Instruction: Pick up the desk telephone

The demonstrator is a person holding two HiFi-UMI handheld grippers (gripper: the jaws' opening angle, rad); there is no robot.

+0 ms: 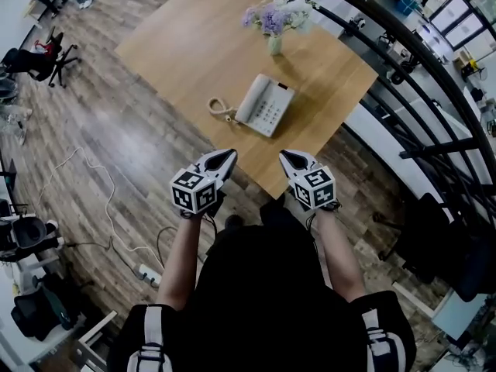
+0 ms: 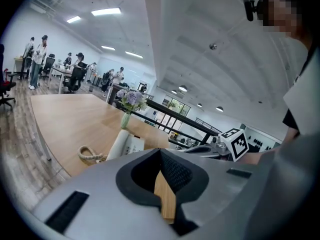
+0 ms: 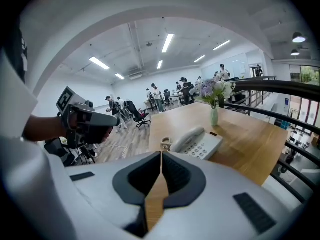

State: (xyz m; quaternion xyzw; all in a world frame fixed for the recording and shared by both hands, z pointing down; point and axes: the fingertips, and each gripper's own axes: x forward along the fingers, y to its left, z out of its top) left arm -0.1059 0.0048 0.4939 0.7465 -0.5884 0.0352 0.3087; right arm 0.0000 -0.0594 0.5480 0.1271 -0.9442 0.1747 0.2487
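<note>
A white desk telephone (image 1: 265,104) lies on the wooden table (image 1: 194,45), its handset on the left side and its coiled cord (image 1: 219,108) trailing off to the left. The telephone (image 2: 125,145) also shows in the left gripper view, and the telephone (image 3: 196,143) in the right gripper view. My left gripper (image 1: 230,155) is shut and empty, just short of the table's near edge. A little to its right my right gripper (image 1: 284,156) is shut too, holding nothing. Both point toward the telephone, well short of it.
A vase of purple flowers (image 1: 274,22) stands on the table behind the telephone. A black railing (image 1: 411,60) runs along the table's right side. Office chairs (image 1: 35,60) and floor cables (image 1: 108,208) lie to the left. People stand far off in the room.
</note>
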